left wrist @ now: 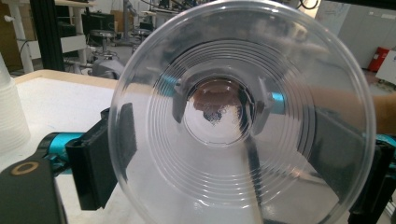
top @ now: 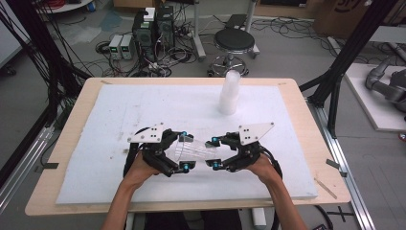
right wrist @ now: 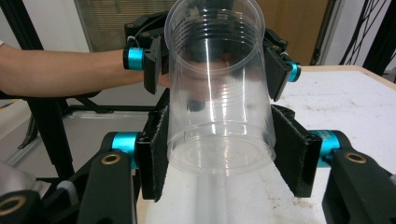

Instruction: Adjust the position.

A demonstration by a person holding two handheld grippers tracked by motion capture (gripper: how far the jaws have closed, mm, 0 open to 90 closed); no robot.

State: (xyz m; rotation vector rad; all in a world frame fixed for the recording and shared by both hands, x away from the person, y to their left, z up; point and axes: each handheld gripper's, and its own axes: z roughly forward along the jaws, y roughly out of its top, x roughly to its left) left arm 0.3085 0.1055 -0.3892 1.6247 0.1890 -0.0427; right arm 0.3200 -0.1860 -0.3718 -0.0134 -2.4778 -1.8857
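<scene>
Clear plastic cup [top: 194, 150] is held sideways in the air just above the white foam mat [top: 119, 124] on the counter [top: 306, 143], between the 2 grippers, near the person's edge. Right gripper [top: 210, 154] has its fingers [right wrist: 156, 154] clamped on the cup's base end, pads flat against both sides of the wall. Left gripper [top: 184, 151] sits at the rim end; its fingers [left wrist: 100, 161] straddle the wide mouth and look to be at or nearly on the wall, but I can't tell if they actually press. Looks like a handover or a pull to split nested cups; from here I can't say whether it's 1 cup or 2. To do it well: keep the right grip steady and don't squeeze harder, thin plastic will buckle. Bring the left fingers in just below the rim where it's stiffest, evenly on both sides. Keep both grippers on the cup's axis, no twist. Any pull should go straight along that axis. Stack of cups [top: 229, 93] stands well apart at the far side, no collision risk.
</scene>
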